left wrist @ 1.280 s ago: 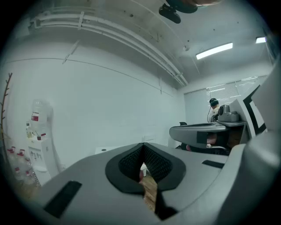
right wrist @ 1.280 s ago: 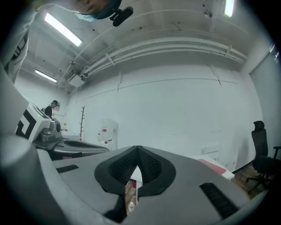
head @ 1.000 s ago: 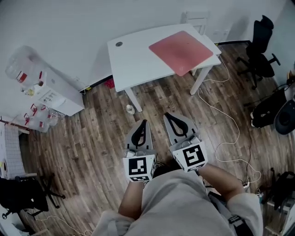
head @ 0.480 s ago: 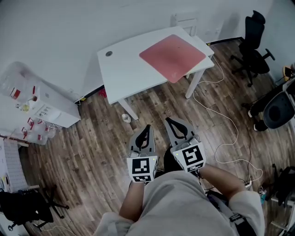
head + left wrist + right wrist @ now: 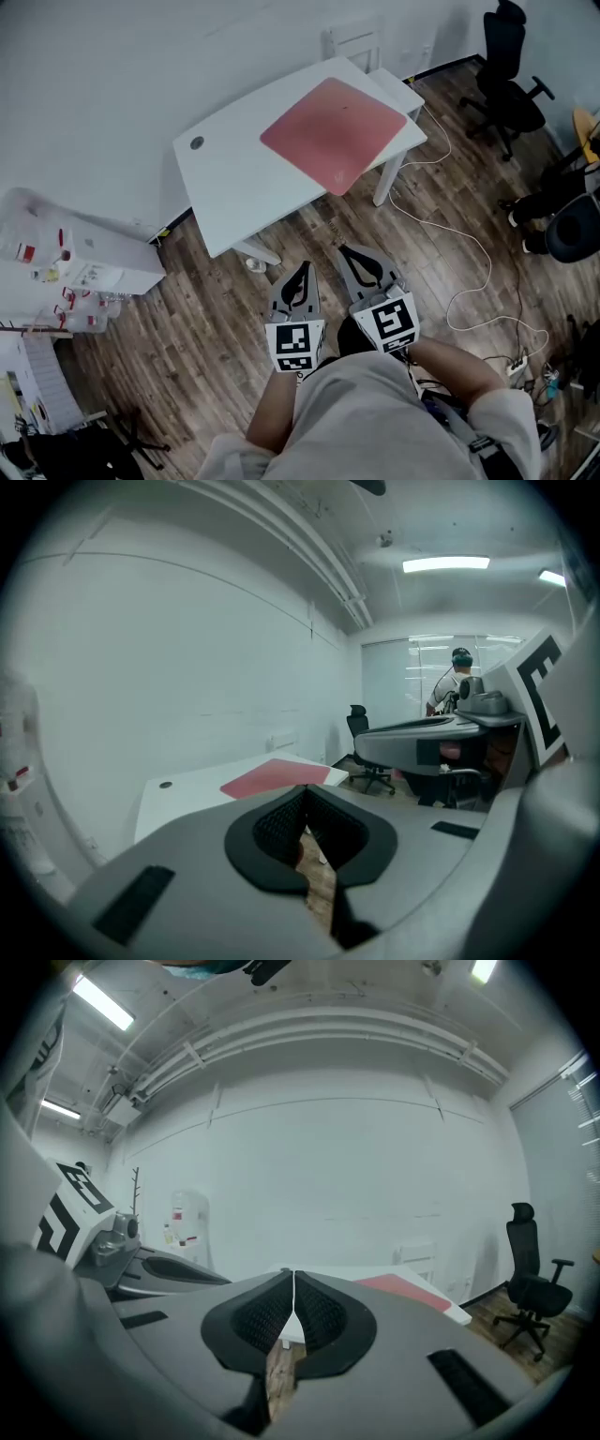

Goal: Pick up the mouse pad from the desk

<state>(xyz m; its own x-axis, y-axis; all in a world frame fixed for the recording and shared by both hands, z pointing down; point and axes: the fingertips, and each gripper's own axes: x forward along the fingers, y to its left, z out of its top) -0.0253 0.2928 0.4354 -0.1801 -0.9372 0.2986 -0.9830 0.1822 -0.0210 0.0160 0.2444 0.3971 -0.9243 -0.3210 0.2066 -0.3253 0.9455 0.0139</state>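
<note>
- The left claw [image 5: 301, 272] sits low in the centre of the head view. Its jaws are closed tip to tip with nothing between them; in the left gripper view only a sliver of wooden floor [image 5: 187, 319] shows below the meeting pads.
- The right claw [image 5: 349, 253], just beside it on the right, is likewise closed and empty, its pads meeting in a thin line.
- Each claw carries a cube [image 5: 296, 345] with black-and-white square markers. These are patterns, not letters.
- The mouse pad [image 5: 333, 132] — pinkish red and roughly square — lies flat on the right part of the white bench [image 5: 230, 183], in the upper centre of the frame. Its near corner reaches the bench's front edge, and it is well apart from both claws.
- A small dark round hole [image 5: 196, 142] sits near the bench's upper left corner.
- A white cable [image 5: 466, 246] trails over the floor to the right of the bench, and a black office chair [image 5: 507, 67] stands in the upper right corner.
- At the left edge stands a white unit [image 5: 103, 272] with a clear container [image 5: 33, 230] — both bear red labels, the print too small to read.
</note>
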